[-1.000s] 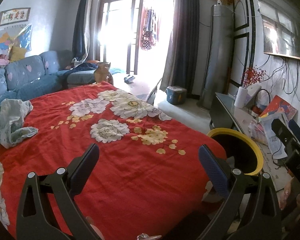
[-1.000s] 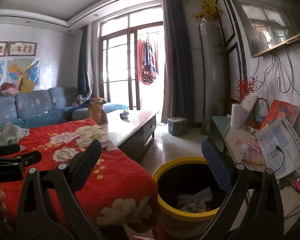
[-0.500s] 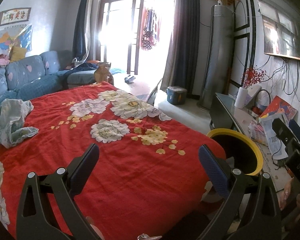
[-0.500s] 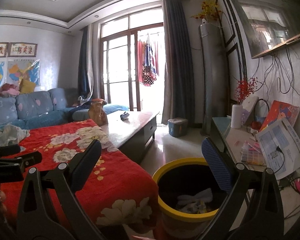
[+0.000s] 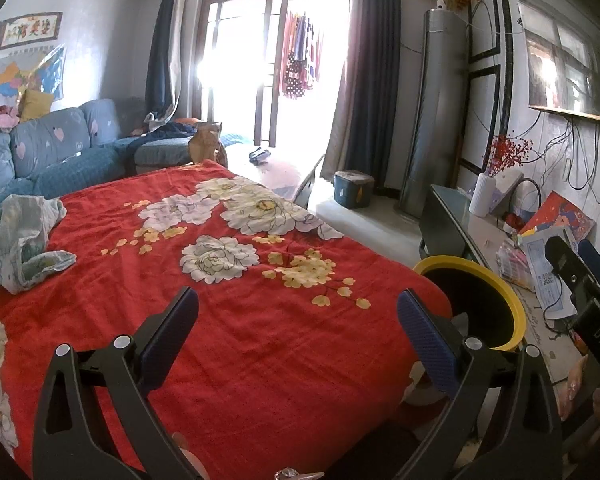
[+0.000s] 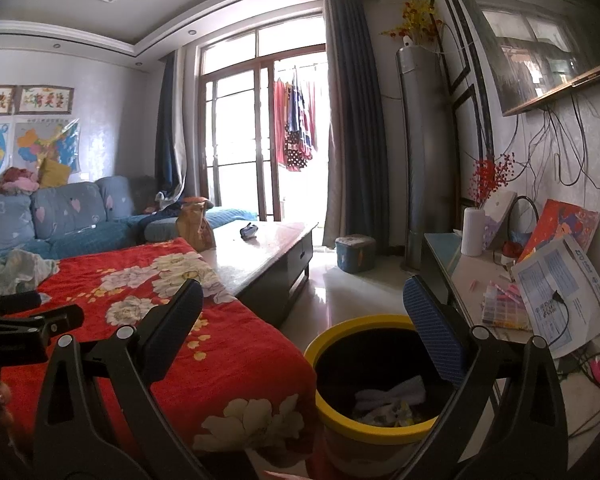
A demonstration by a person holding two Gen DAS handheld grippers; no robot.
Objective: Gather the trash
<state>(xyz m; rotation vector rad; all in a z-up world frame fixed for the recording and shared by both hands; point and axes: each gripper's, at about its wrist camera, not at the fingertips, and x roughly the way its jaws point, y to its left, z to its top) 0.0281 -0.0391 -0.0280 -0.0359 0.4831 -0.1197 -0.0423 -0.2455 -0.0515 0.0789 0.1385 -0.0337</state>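
A yellow-rimmed black bin (image 6: 364,376) stands on the floor beside the red flowered blanket (image 5: 236,320); crumpled white and coloured trash (image 6: 388,400) lies in its bottom. The bin (image 5: 476,304) also shows at the blanket's right edge in the left wrist view. My left gripper (image 5: 298,320) is open over the blanket with nothing between its fingers. My right gripper (image 6: 302,312) is open and empty, hovering above the bin's near left rim. The right gripper's body (image 5: 580,280) appears at the far right of the left wrist view.
A crumpled pale cloth (image 5: 20,236) lies at the blanket's left. A low coffee table (image 6: 260,256) with a brown bag (image 6: 194,224) extends beyond. A blue sofa (image 6: 60,216) lines the left wall. A cluttered side shelf (image 6: 520,292) runs along the right wall.
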